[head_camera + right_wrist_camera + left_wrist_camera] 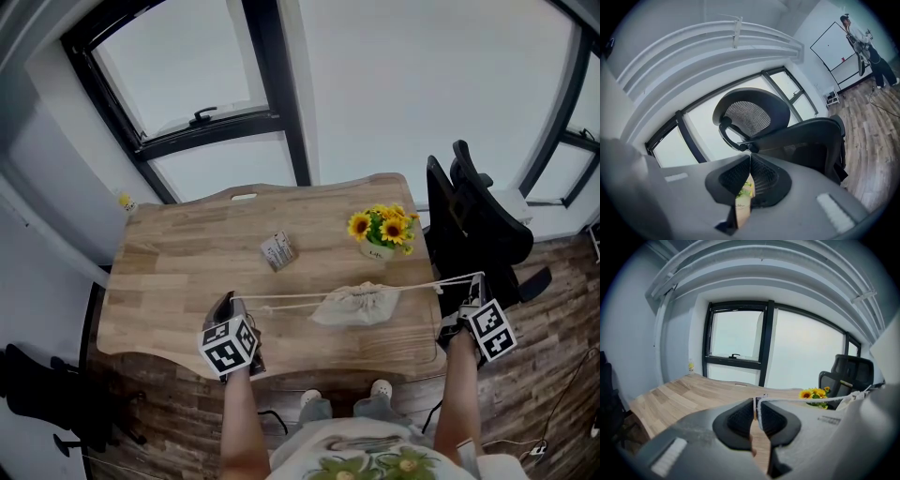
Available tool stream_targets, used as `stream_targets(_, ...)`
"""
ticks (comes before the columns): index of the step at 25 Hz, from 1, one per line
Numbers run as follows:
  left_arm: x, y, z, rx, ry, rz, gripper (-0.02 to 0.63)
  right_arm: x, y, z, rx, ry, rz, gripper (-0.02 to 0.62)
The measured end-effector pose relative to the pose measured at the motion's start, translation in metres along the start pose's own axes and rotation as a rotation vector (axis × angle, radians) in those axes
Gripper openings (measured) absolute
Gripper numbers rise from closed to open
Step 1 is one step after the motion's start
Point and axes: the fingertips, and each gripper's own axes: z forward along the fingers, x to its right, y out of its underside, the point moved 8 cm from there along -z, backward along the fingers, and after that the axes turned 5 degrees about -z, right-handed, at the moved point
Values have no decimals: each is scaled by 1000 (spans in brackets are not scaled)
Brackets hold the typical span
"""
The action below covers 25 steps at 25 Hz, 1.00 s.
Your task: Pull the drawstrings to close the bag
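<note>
item: bag (pixel 358 305), pale cloth, lying on the table (pixel 169 281) about midway between my two grippers, its mouth gathered into puckers.

item: left drawstring (pixel 281 298), stretched taut from the bag's mouth to the left gripper (pixel 231 302). its jaws are pinched on the white cord, which shows between the pads in the left gripper view.

item: right drawstring (pixel 422 286), taut the other way to the right gripper (pixel 476 281), which i hold past the table's edge. jaws pressed together, cord at their tip.

reason, as i judge it: opposite pulls cinch the mouth. the bag sits well apart from both jaws, and only the cords reach them.

item: sunflower pot (pixel 382 230), just behind the bag.
</note>
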Motion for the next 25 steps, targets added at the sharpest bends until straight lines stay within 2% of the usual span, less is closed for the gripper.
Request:
stream_targets(8, 4, -7, -4, 32, 0, 56, 31, 0, 3, -7, 5, -9, -35, 31)
stream_targets(12, 10, -4, -5, 34, 27, 75, 31, 4, 5, -12, 12, -8, -40, 31)
stream_targets(17, 13, -4, -9, 65, 76, 94, 29, -1, 2, -17, 24, -54, -71, 29)
stream_targets(20, 17, -4, -11, 97, 98, 84, 28, -3, 1, -19, 33, -62, -71, 15)
stream_targets(25, 18, -1, -11, 95, 88, 63, 16, -9, 2, -23, 44, -98, -85, 5)
